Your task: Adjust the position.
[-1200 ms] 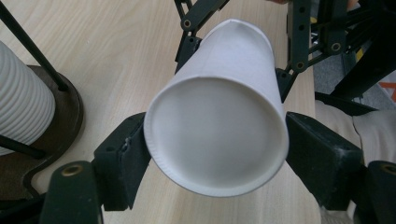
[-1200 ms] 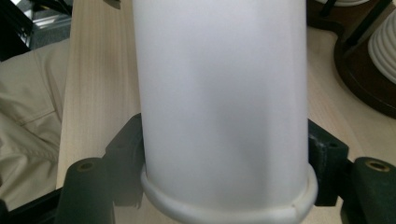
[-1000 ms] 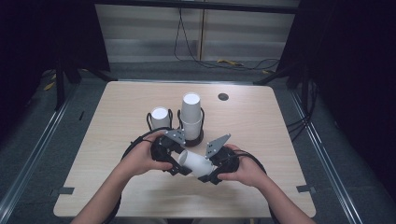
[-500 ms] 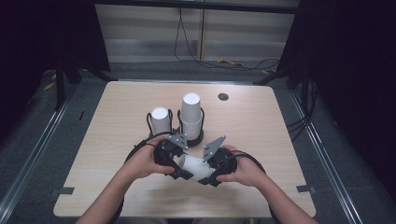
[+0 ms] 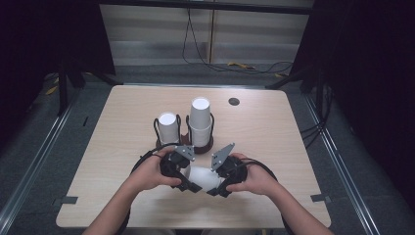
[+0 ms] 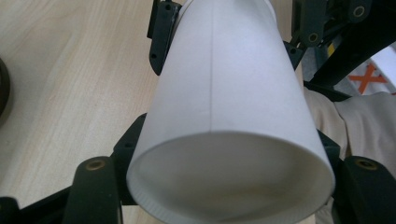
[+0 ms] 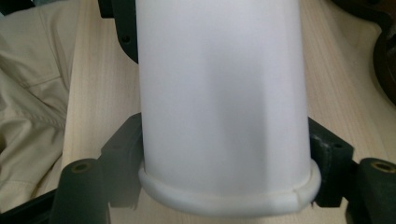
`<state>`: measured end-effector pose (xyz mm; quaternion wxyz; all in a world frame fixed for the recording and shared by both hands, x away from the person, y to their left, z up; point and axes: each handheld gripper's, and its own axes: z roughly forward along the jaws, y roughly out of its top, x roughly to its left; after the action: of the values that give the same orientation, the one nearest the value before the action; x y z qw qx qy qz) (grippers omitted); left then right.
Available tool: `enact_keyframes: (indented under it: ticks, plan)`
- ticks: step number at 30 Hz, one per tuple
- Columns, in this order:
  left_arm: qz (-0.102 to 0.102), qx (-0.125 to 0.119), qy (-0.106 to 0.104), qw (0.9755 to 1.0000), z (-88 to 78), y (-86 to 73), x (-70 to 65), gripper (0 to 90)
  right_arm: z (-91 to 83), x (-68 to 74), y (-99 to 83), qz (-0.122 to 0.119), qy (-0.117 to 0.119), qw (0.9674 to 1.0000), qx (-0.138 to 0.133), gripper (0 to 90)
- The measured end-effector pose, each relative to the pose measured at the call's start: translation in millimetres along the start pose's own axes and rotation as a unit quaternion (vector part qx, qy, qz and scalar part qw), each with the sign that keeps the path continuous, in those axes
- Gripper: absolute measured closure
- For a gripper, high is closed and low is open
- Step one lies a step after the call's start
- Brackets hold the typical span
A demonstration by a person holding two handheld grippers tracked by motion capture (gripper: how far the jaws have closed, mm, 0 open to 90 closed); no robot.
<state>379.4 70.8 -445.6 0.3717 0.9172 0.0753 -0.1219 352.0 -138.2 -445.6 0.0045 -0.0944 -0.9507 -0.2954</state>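
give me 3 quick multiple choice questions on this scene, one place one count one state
1. Where is the tall stack of white paper cups?
A. left black wire holder
B. right black wire holder
C. flat on the light wooden table

2. How many wire holders stand there?
A. one
B. two
C. four

3. How does the white paper cup between the claws lie?
A. upright
B. on its side
C. upside down

1 B: the left black wire holder has only a shorter white cup.
2 B: they stand side by side.
3 B: base at the left claw, rim at the right claw. The left jaws have just been closing and the right opening.
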Motion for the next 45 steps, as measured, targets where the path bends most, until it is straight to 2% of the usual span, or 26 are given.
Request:
enact_keyframes:
  ticks: [5, 8, 12, 13, 14, 15, 17, 21, 24, 30, 33, 36, 37, 41, 45]
  plan:
    - [-0.007, -0.008, 0.002, 0.9999, -5.7, -0.7, 0.9, 34.5, -0.5, -1.3, -3.6, 0.023, -0.002, 0.9995, -0.024, 23.8]
    - [-0.016, -0.023, 0.001, 0.9996, -12.8, -1.7, 2.6, 34.2, -0.7, -2.4, -7.1, 0.028, -0.014, 0.9991, -0.028, 20.6]
    - [-0.024, -0.043, 0.012, 0.9987, -25.1, -4.2, 5.2, 34.1, -2.3, -4.9, -16.1, 0.046, -0.018, 0.9978, -0.044, 18.7]
    - [-0.031, -0.056, 0.010, 0.9979, -27.4, -5.3, 5.5, 34.1, -3.4, -5.8, -18.6, 0.052, -0.020, 0.9972, -0.050, 18.7]
    - [-0.029, -0.057, 0.013, 0.9978, -31.2, -5.7, 6.7, 34.0, -4.1, -6.8, -21.3, 0.058, -0.018, 0.9963, -0.061, 18.7]
    - [-0.037, -0.068, 0.015, 0.9969, -33.9, -6.2, 6.8, 34.0, -5.4, -7.3, -23.9, 0.064, -0.020, 0.9954, -0.069, 18.7]
    - [-0.039, -0.083, 0.016, 0.9956, -37.5, -6.2, 7.2, 34.0, -6.6, -8.5, -28.4, 0.076, -0.022, 0.9931, -0.086, 18.9]
    - [-0.037, -0.094, 0.019, 0.9947, -40.7, -3.0, 6.3, 33.9, -6.1, -8.3, -32.1, 0.099, -0.021, 0.9877, -0.119, 19.4]
    - [-0.035, -0.098, 0.021, 0.9944, -39.6, -0.3, 5.1, 33.9, -2.8, -6.5, -31.8, 0.100, -0.023, 0.9863, -0.129, 20.2]
    - [-0.038, -0.104, 0.024, 0.9936, -36.0, 0.4, 5.1, 33.9, 4.8, -5.0, -33.3, 0.114, -0.018, 0.9809, -0.156, 23.2]
    - [-0.044, -0.112, 0.022, 0.9924, -35.0, -2.0, 5.8, 33.9, 7.6, -4.2, -34.9, 0.122, -0.012, 0.9778, -0.169, 24.3]
    - [-0.045, -0.116, 0.026, 0.9919, -35.8, -4.1, 6.1, 33.9, 9.5, -3.4, -35.8, 0.125, -0.011, 0.9764, -0.176, 24.3]
    - [-0.047, -0.123, 0.027, 0.9910, -36.4, -4.8, 6.6, 33.8, 9.7, -3.1, -36.4, 0.125, -0.014, 0.9757, -0.179, 24.7]
    - [-0.052, -0.138, 0.029, 0.9886, -39.1, -6.4, 7.4, 33.8, 11.3, -2.4, -39.1, 0.140, -0.006, 0.9676, -0.210, 25.8]
    - [-0.054, -0.148, 0.025, 0.9872, -39.4, -5.5, 6.6, 33.7, 14.0, -1.5, -38.1, 0.142, -0.005, 0.9640, -0.225, 28.4]
